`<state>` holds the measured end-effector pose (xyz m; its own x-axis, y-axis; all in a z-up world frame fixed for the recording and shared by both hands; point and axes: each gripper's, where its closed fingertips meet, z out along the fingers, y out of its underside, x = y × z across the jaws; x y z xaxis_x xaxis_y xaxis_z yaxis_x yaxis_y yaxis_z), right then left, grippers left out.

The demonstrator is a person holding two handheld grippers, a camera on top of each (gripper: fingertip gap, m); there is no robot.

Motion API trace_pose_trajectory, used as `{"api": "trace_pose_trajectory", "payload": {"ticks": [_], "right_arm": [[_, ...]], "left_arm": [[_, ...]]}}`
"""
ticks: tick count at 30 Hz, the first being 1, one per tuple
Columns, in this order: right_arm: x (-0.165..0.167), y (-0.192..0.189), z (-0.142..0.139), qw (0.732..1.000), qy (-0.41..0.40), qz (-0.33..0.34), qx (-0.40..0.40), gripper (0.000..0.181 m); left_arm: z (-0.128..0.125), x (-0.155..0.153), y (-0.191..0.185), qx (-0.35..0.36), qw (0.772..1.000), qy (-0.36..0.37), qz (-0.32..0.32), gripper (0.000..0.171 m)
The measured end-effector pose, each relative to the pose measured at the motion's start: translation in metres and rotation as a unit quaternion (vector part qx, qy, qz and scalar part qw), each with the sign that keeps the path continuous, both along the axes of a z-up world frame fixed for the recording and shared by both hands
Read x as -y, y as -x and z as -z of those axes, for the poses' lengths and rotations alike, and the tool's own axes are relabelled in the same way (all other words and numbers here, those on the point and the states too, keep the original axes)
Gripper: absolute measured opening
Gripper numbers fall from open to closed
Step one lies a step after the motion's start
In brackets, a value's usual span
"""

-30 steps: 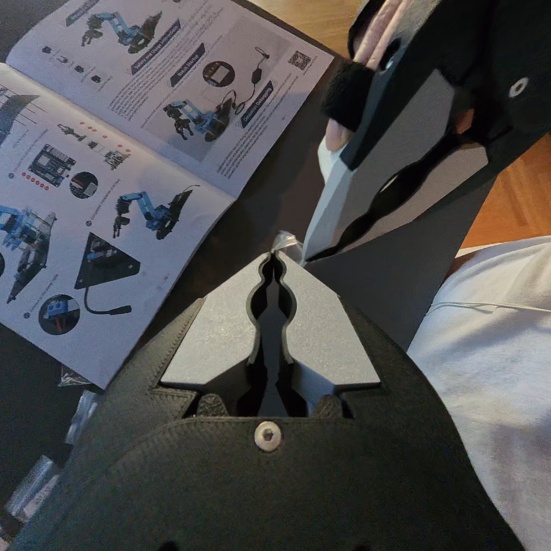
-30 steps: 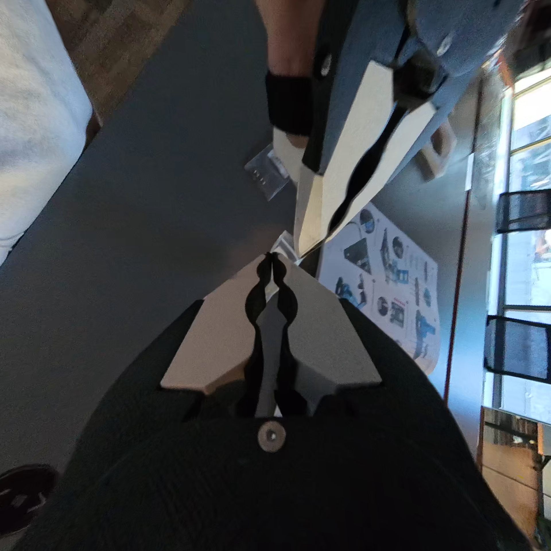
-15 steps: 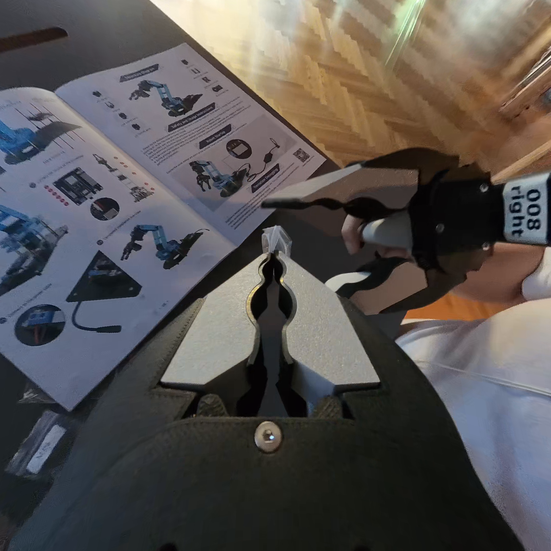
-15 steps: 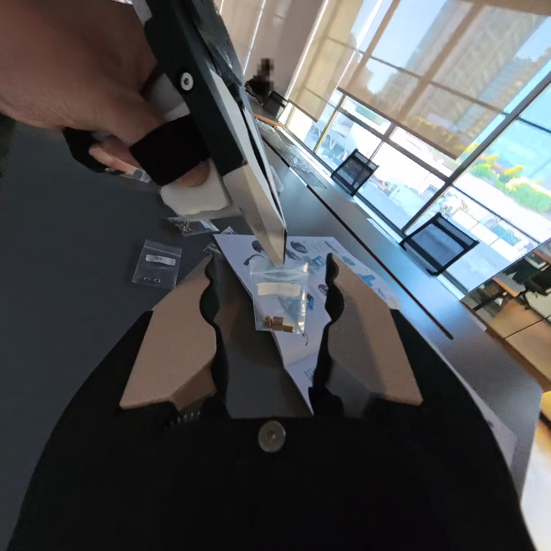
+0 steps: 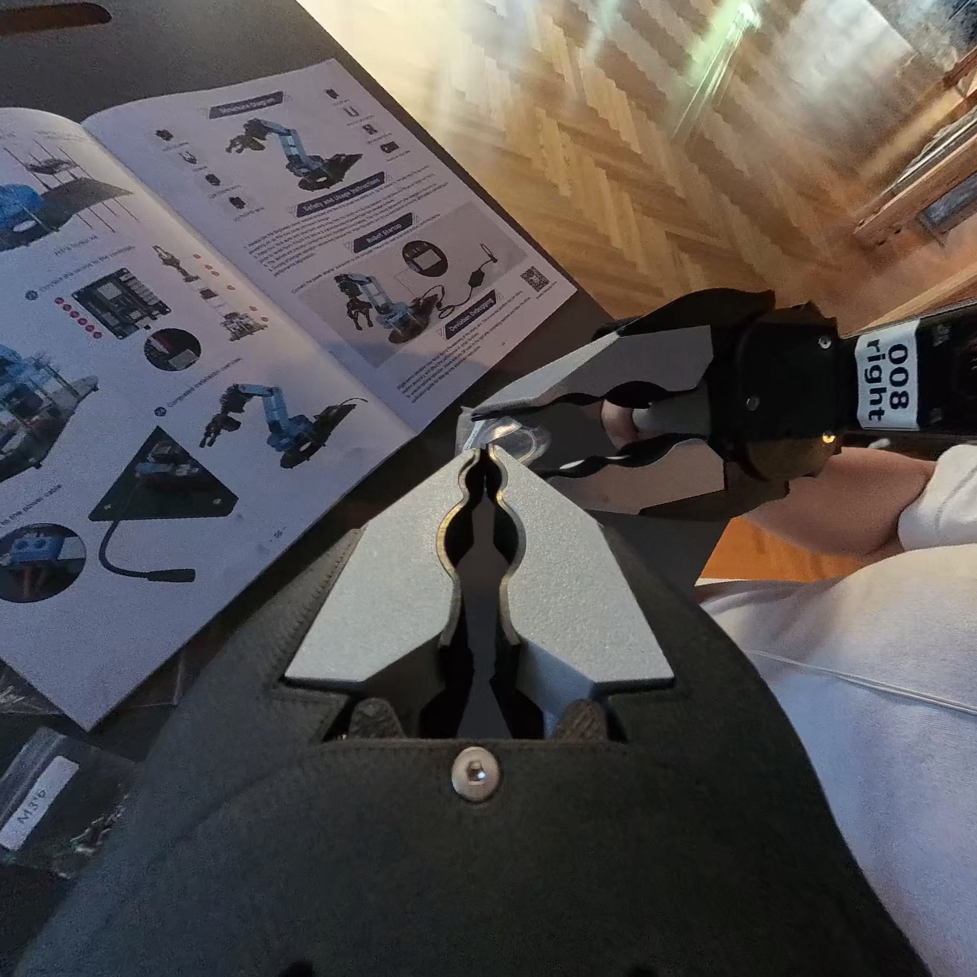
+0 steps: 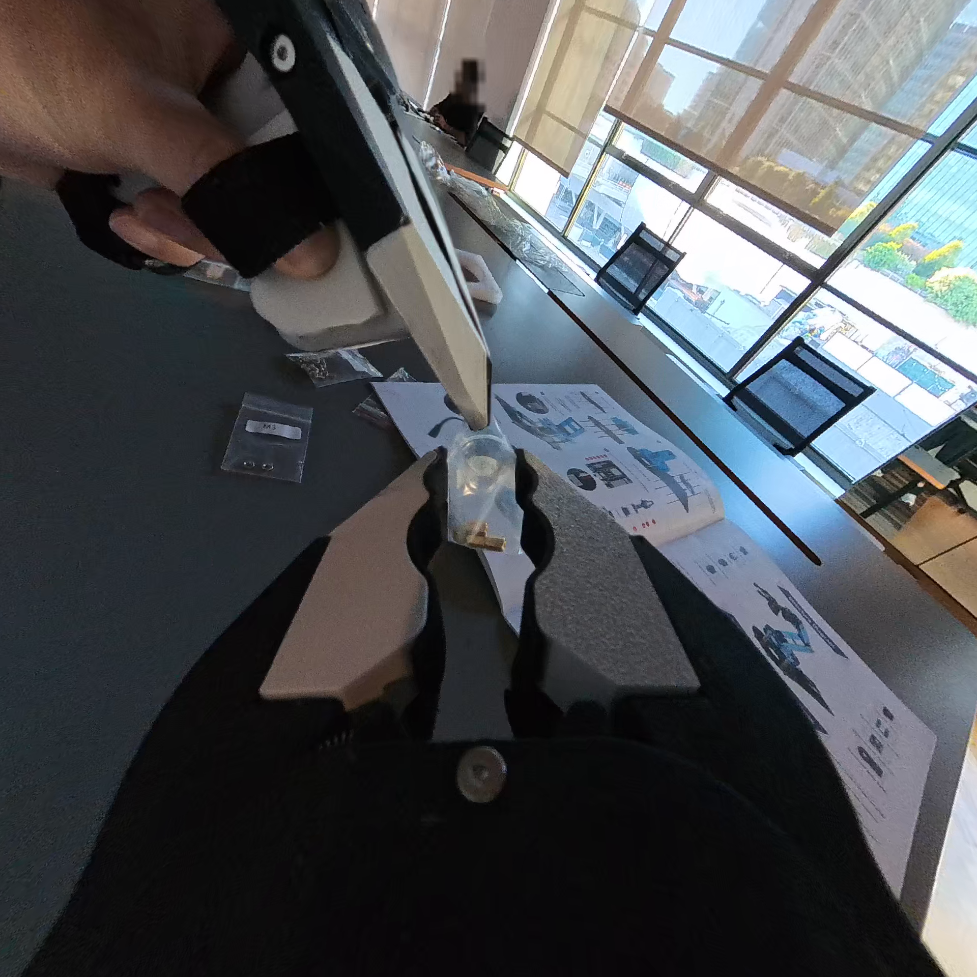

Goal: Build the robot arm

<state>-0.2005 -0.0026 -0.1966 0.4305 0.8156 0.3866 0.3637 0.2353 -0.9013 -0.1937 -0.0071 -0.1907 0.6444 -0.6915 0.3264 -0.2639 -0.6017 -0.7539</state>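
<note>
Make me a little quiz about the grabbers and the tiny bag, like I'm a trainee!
1. True or false: the left gripper has its jaws shut on the top of the small clear bag.
2. What lies at the bottom of that bag? A: brass-coloured bits. B: marbles. C: coins.
3. Fill in: the open booklet lies flat on the dark ___.
Key: 1 true; 2 A; 3 table.

Two close wrist views facing across the shared manual (image 5: 275,328) and bag (image 6: 481,491).
</note>
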Motion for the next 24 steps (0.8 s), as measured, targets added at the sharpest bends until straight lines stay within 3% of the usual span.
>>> {"api": "trace_pose_trajectory", "payload": {"ticks": [7, 18, 24], "right_arm": [[0.004, 0.006, 0.004, 0.999, 0.0, -0.035, 0.005, 0.025], [0.014, 0.019, -0.002, 0.996, -0.004, -0.084, -0.022, 0.037], [0.02, 0.026, -0.009, 0.995, -0.028, -0.099, -0.019, 0.018]], "left_arm": [[0.003, 0.005, 0.005, 0.017, 1.0, 0.012, -0.003, 0.0], [-0.009, 0.019, 0.009, 0.132, 0.99, 0.056, 0.007, 0.0], [-0.015, 0.019, 0.027, 0.178, 0.982, 0.057, -0.016, 0.0]]}}
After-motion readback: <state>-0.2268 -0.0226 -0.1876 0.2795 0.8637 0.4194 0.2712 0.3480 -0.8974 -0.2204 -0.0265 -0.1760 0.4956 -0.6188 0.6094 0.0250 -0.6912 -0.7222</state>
